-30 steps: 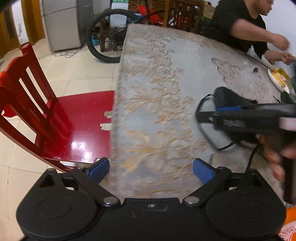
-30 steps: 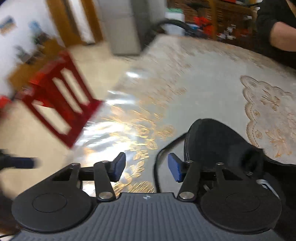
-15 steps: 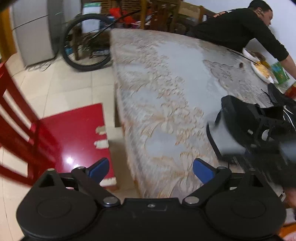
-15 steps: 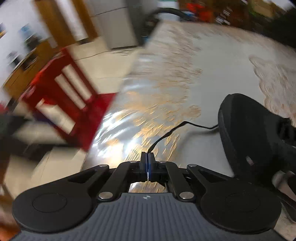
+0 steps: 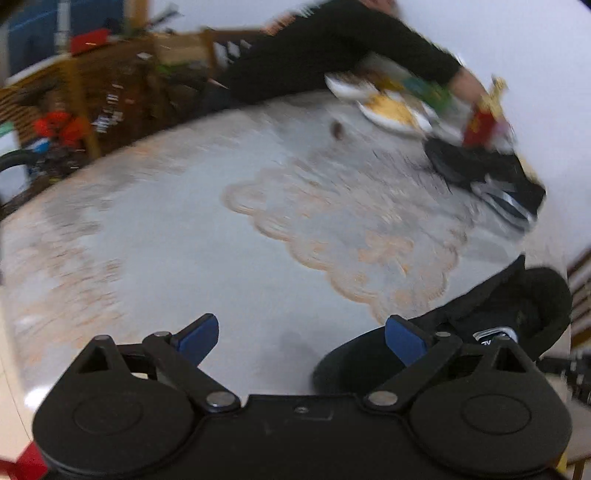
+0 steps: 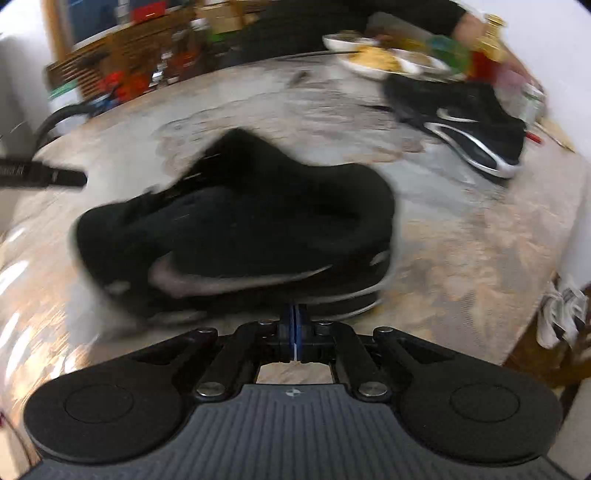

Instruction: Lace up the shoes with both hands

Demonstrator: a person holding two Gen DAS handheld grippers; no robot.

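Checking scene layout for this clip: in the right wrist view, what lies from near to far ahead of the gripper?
right gripper, shut → near black shoe → second black shoe → plate of food → seated person's arm.

The left tool [image 5: 301, 334], across the bottom of its frame, is matte black: two round discs, silver pivot screws, angled link arms and blue finger pads [image 5: 404, 341]. The right tool [image 6: 294, 326] has a ribbed grey housing with a small round emblem, and blue pads.
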